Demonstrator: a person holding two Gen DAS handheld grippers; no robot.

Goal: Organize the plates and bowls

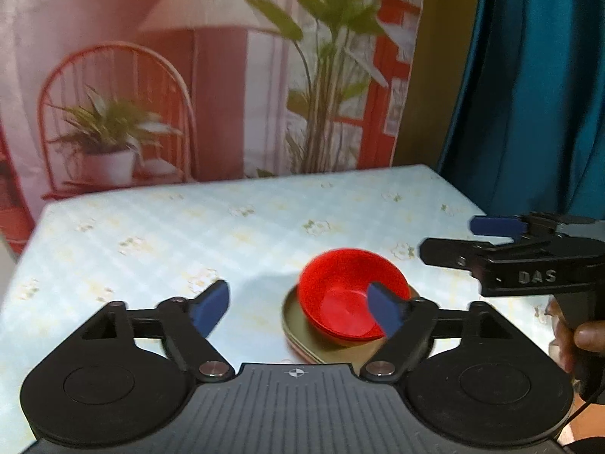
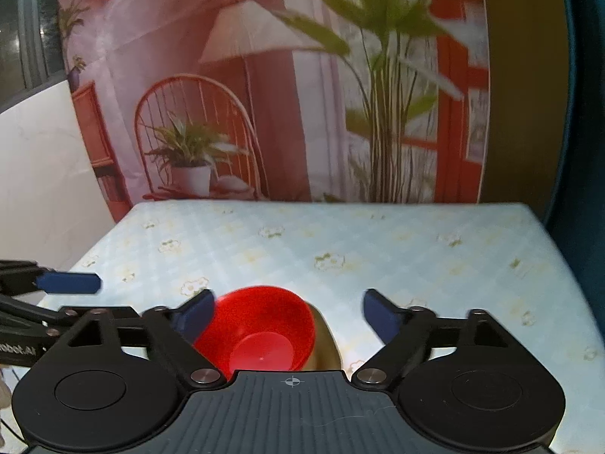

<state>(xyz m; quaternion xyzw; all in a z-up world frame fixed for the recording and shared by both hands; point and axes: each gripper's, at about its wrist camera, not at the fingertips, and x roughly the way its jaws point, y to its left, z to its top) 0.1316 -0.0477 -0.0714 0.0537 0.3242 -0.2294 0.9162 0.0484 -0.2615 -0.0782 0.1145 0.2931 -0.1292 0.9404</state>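
Observation:
A red bowl (image 1: 348,295) rests in an olive-gold plate (image 1: 298,336) on the table. My left gripper (image 1: 298,302) hangs above and just in front of them, open, with nothing pressed between its blue pads; its right pad overlaps the bowl in the picture. In the right wrist view the same bowl (image 2: 261,325) and plate (image 2: 325,336) lie low and left of centre. My right gripper (image 2: 288,302) is open and empty above them. Each gripper shows in the other's view: the right gripper (image 1: 448,237) at the right, the left gripper (image 2: 75,297) at the left.
The table wears a pale blue flowered cloth (image 1: 227,227), bare beyond the bowl. A printed backdrop (image 1: 189,75) of a chair, lamp and plants hangs behind its far edge. A teal curtain (image 1: 529,94) stands at the right. A person's hand (image 1: 590,336) grips the right gripper's handle.

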